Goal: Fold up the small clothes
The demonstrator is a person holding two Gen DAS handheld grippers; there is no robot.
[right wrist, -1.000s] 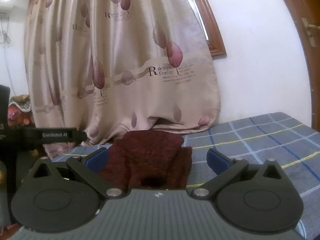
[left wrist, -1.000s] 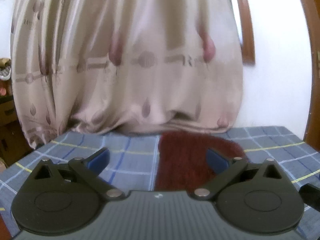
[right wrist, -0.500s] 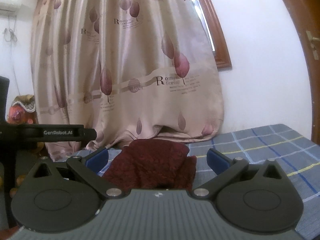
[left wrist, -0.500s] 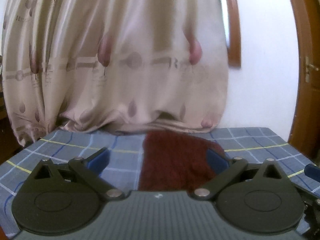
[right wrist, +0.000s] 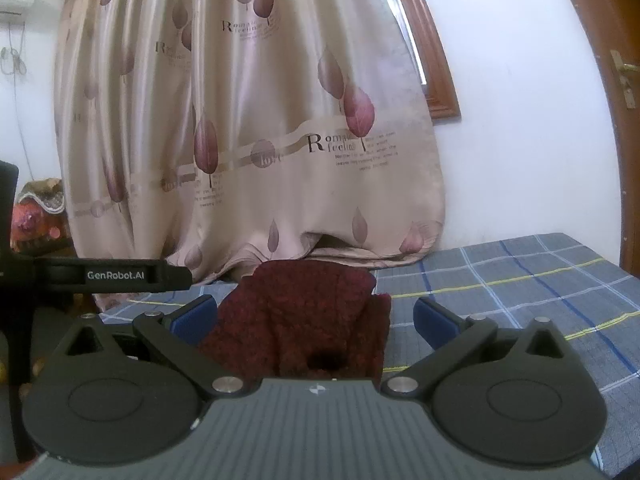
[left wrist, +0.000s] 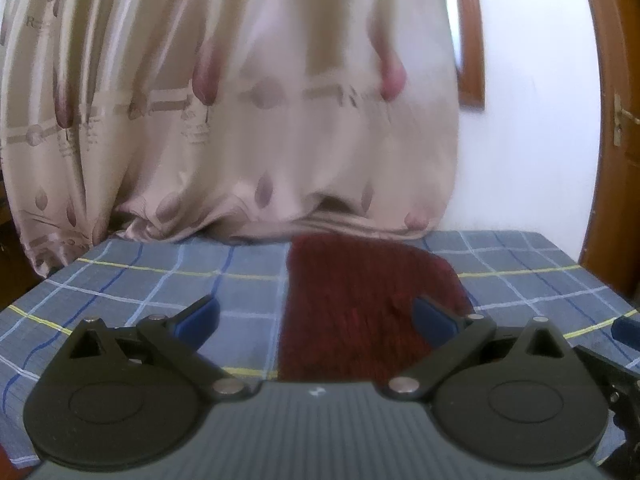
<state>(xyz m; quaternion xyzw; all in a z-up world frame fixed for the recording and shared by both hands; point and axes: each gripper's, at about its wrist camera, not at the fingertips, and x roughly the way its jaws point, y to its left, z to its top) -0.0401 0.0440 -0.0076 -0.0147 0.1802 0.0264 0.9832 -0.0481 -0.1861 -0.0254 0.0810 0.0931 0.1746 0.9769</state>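
Nearest in the left wrist view, the left gripper (left wrist: 316,318) is held low and level over the bed, pointing toward the far wall, its blue fingertips (left wrist: 200,314) spread wide with nothing between them. The right-hand tip overlaps the garment in the picture; whether it touches cannot be told. At the right edge of that view a blue tip and black body of the right gripper (left wrist: 626,330) show just beside it.

In the right wrist view the right gripper (right wrist: 316,316) is posed the same way, low and level, fingers released and wide apart, holding nothing. The black bar of the left gripper (right wrist: 116,275), printed GenRobot.AI, crosses the left side of this view.

Just past both sets of fingers lies the dark red knitted sweater (left wrist: 360,304) on the blue checked bedsheet (left wrist: 160,280). From the left it looks flat with a straight left edge; from the right it appears folded (right wrist: 304,320), with a dark opening at its near end.

Beyond the sweater a beige curtain (right wrist: 260,128) with a leaf print hangs down to the bed's far edge. A wooden window frame (right wrist: 432,60) and a white wall (right wrist: 528,120) stand to its right, and a brown door (right wrist: 624,128) sits at the far right.
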